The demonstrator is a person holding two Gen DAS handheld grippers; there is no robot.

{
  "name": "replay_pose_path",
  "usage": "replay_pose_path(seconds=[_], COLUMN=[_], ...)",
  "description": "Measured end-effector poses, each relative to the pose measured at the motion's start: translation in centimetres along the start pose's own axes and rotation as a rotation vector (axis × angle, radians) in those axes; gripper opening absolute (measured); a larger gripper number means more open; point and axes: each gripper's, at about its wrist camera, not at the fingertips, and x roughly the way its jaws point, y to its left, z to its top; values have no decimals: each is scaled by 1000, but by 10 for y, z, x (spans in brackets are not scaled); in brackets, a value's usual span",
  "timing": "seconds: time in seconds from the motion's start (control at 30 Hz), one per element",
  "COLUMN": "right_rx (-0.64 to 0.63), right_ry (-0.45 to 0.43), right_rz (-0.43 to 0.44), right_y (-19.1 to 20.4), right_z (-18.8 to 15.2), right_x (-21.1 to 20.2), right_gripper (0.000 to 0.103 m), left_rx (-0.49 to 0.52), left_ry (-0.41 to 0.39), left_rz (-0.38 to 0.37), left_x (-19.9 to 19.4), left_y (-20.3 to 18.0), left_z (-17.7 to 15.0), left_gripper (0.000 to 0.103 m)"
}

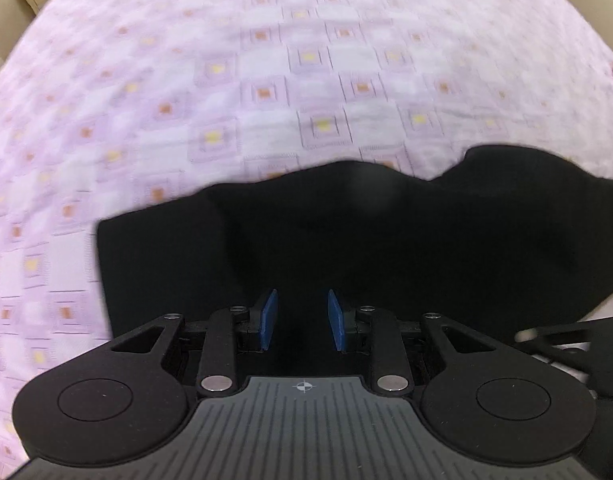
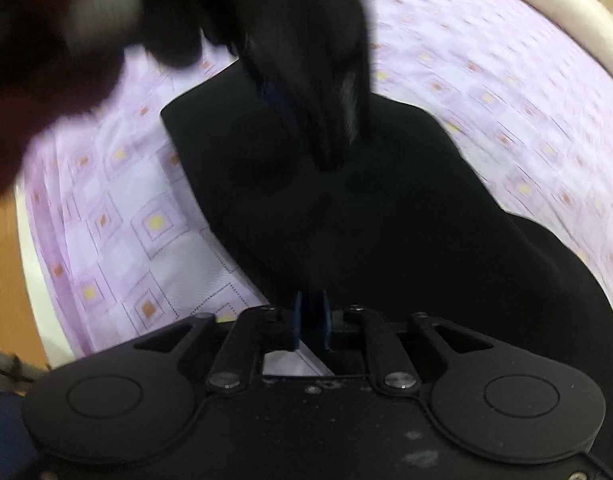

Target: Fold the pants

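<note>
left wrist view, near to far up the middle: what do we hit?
Left gripper, jaws apart over the cloth → black pants → pink checked bedspread.

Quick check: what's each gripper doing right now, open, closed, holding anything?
Left gripper: open, fingers apart over the pants, gripping nothing.
Right gripper: fingers nearly together at the pants' edge; a grip cannot be told.

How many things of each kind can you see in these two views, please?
Black pants: 1
Patterned bedspread: 1
Grippers: 2, the left gripper and the right gripper
Total: 4
</note>
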Motion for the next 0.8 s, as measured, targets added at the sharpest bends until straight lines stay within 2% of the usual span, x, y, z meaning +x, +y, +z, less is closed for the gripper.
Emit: replay_pose_path(seconds=[0.1, 0.17, 0.23, 0.3, 0.4, 0.57, 0.67, 0.8], right_rx=[86, 134, 187, 247, 288, 299, 331, 349], right_ry=[-31, -57, -88, -132, -152, -72, 13, 69], right_rz=[7, -20, -64, -123, -173, -133, -42, 40], right_y=[-25, -46, -71, -103, -141, -188, -209, -225], right_z=[-5, -9, -9, -5, 10, 39, 48, 48], right_x=[-23, -40, -54, -60, -53, -8, 18, 32], right_gripper=[20, 24, 35, 40, 42, 42, 42, 42], left_rx=[-33, -54, -65, -80, -102, -137, -139, -146], left_ry=[66, 35, 26, 14, 25, 37, 29, 32], left_rz=[-11, -17, -21, -24, -30, -47, -41, -28], left_x=[20, 19, 18, 19, 20, 20, 21, 18], left_y=[3, 5, 6, 7, 9, 15, 18, 14], left_z=[-7, -16, -22, -26, -26, -26, -26, -26], left_gripper=[27, 28, 28, 28, 28, 28, 28, 28])
